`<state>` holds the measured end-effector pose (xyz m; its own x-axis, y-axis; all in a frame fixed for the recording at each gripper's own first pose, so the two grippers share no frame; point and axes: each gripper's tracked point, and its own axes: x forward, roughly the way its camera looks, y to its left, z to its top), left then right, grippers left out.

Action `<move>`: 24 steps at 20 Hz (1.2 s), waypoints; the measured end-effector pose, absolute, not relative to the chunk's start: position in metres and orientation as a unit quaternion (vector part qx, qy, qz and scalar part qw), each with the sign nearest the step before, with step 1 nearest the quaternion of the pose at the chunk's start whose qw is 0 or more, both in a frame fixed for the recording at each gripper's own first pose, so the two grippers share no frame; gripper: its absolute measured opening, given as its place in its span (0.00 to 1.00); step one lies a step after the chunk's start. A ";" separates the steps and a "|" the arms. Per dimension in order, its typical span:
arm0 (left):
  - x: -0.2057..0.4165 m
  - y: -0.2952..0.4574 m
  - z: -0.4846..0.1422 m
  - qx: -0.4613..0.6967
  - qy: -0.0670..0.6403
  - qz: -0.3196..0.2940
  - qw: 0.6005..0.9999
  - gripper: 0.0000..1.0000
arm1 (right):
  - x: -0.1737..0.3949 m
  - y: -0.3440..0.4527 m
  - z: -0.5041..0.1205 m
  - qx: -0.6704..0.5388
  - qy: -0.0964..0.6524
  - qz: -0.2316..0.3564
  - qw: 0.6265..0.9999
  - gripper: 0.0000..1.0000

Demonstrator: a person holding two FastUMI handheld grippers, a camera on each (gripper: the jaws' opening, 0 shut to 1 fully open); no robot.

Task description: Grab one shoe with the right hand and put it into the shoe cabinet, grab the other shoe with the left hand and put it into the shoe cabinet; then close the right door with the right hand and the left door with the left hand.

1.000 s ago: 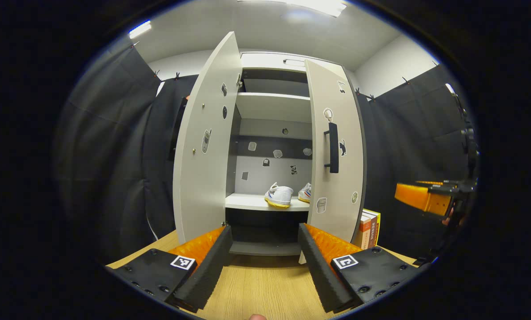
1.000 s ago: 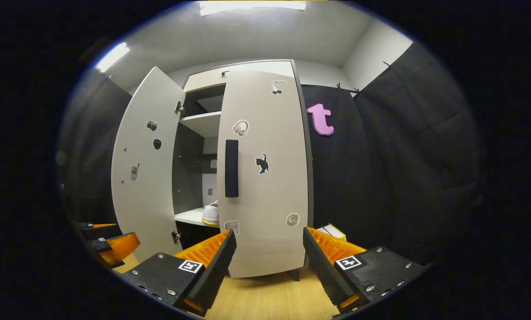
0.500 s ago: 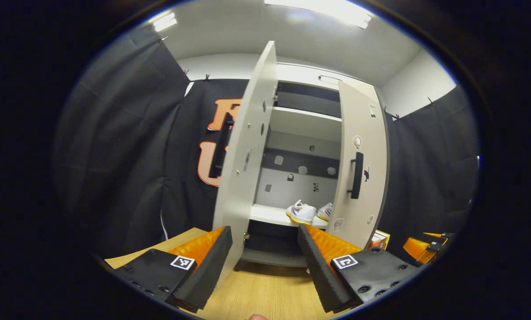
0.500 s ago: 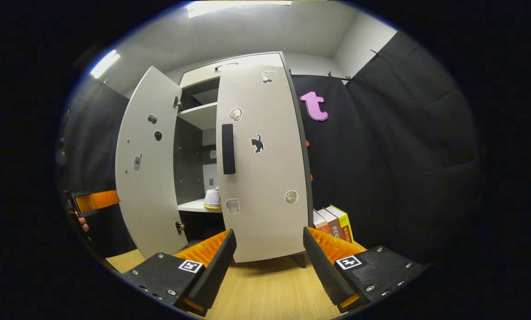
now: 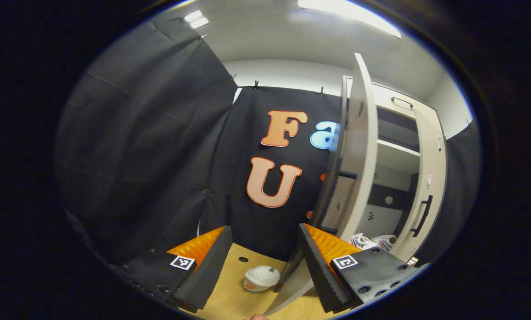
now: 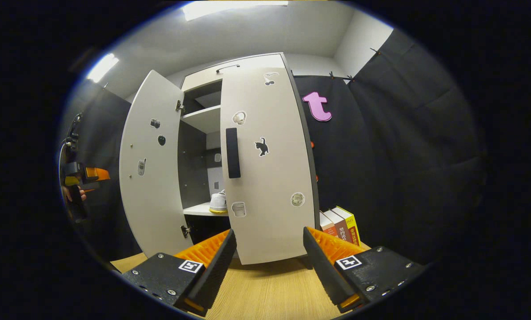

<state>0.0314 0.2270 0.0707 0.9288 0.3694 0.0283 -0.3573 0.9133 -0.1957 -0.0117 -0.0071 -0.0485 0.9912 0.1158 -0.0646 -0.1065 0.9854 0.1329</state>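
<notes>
White shoes (image 5: 372,242) sit side by side on a shelf inside the shoe cabinet (image 6: 247,160); from my right gripper view I catch just one heel (image 6: 218,203) of them in the gap between the doors. I see the right door (image 6: 267,164) swung most of the way round toward the cabinet front, its dark handle (image 6: 233,153) facing me, with a narrow opening left beside it. I see the left door (image 5: 358,155) standing wide open, edge-on in my left gripper view, well out from the cabinet.

My left gripper (image 5: 263,260) hangs beside that open door, on its outer side, fingers spread and holding nothing. My right gripper (image 6: 269,262) faces the right door, near it but not touching, fingers likewise spread and empty.

Left of the cabinet, a small white lidded cup (image 5: 261,278) rests on the wooden floor (image 6: 265,298). Right of the cabinet, a few books (image 6: 341,222) stand upright just beside its side wall.
</notes>
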 end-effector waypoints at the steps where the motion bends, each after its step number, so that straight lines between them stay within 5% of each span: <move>1: 0.040 0.234 0.068 -0.094 -0.028 0.190 0.977 0.96 | -0.011 -0.007 -0.046 0.063 0.034 0.055 0.996 0.93; 10: 0.093 0.233 0.080 -0.066 -0.038 0.161 0.984 0.99 | -0.011 -0.013 -0.049 0.057 0.047 0.041 0.996 0.93; 15: 0.095 0.230 0.087 -0.036 -0.048 0.163 0.985 0.93 | -0.009 -0.010 -0.051 0.059 0.052 0.044 0.996 0.93; 24: 0.091 0.213 0.081 -0.062 -0.047 0.150 0.986 0.96 | -0.002 -0.001 -0.044 0.065 0.045 0.063 0.995 0.93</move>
